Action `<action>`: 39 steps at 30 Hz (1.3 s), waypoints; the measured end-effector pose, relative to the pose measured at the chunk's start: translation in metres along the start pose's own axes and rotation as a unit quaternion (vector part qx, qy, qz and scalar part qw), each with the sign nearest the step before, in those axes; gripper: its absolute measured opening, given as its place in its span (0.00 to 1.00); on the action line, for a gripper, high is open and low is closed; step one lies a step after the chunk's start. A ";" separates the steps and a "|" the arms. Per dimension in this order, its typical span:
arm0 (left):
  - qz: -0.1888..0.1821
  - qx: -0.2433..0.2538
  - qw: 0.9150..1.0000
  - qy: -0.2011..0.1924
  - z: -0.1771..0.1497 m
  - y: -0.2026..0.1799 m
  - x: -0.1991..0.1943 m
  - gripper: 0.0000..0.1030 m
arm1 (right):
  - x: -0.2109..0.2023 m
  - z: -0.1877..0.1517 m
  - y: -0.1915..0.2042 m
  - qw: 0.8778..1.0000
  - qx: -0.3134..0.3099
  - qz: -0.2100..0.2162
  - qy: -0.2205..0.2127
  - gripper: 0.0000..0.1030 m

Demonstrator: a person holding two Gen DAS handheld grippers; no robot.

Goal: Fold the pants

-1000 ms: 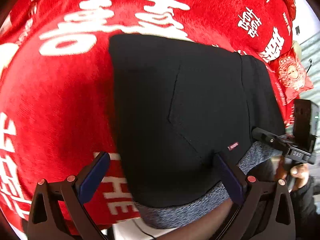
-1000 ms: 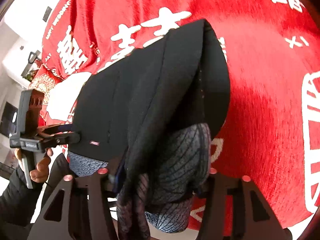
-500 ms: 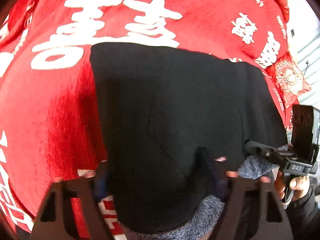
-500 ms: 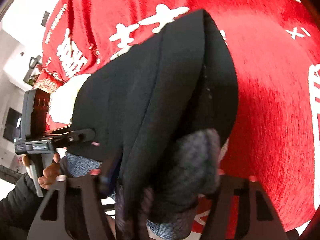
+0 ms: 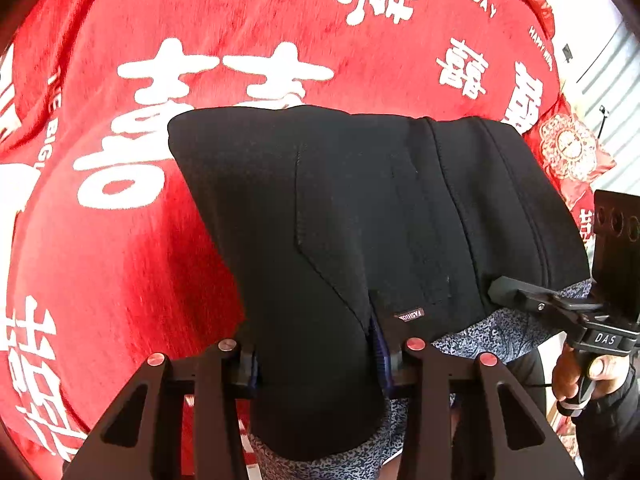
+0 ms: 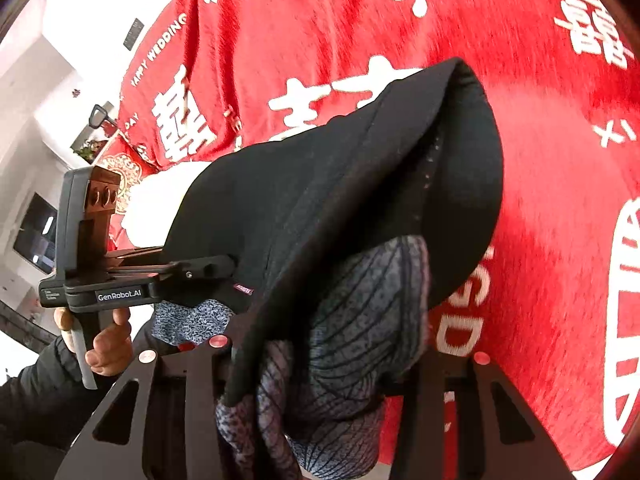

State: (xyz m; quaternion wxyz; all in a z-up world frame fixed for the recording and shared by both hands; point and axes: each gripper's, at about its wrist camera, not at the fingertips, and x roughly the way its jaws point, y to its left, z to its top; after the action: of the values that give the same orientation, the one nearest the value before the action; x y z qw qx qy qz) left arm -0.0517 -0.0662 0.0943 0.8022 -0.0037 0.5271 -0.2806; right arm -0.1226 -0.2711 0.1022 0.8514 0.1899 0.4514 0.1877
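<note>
The black pants [image 5: 360, 220] with a grey patterned lining [image 5: 480, 336] are folded and held up over the red blanket. My left gripper [image 5: 316, 356] is shut on the near edge of the pants. It shows in the right wrist view [image 6: 200, 268] clamped on the pants' left side. My right gripper [image 6: 324, 364] is shut on the bunched black cloth and lining [image 6: 360, 320] of the pants [image 6: 320, 200]. It shows in the left wrist view [image 5: 516, 292] gripping the pants' right edge. The fingertips of both are hidden in the cloth.
A red blanket [image 5: 120, 260] with large white characters covers the whole surface under the pants. A red patterned cushion [image 5: 568, 152] lies at the far right. White walls and furniture [image 6: 48, 120] stand beyond the blanket's left edge.
My left gripper was open around the pants' near edge and has closed on it. Both grippers have lifted the near edge, so the pants rise off the blanket.
</note>
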 end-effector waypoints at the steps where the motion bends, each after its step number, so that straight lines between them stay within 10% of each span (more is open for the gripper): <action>1: -0.001 0.001 1.000 -0.005 0.007 -0.001 -0.004 0.42 | -0.004 0.004 -0.001 1.000 0.000 0.001 -0.004 0.46; 15: 0.016 -0.012 1.000 0.011 0.111 -0.001 0.034 0.42 | 0.006 0.096 -0.049 0.999 0.025 -0.023 -0.004 0.46; 28: 0.008 -0.064 0.995 0.079 0.123 0.045 0.115 0.54 | 0.081 0.104 -0.121 0.992 0.107 -0.046 0.056 0.63; 31: 0.002 -0.069 0.994 0.085 0.124 0.049 0.109 0.56 | 0.077 0.103 -0.119 0.990 0.099 -0.078 0.063 0.78; 39: 0.045 -0.045 0.998 0.015 0.124 0.027 0.039 0.56 | 0.011 0.108 -0.084 0.976 0.029 -0.214 -0.010 0.79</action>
State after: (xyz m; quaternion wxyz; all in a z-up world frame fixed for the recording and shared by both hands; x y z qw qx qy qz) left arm 0.0765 -0.0972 0.1087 0.8049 -0.0114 0.5511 -0.2200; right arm -0.0139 -0.3544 0.1097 0.8707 0.1153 0.4780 -0.0143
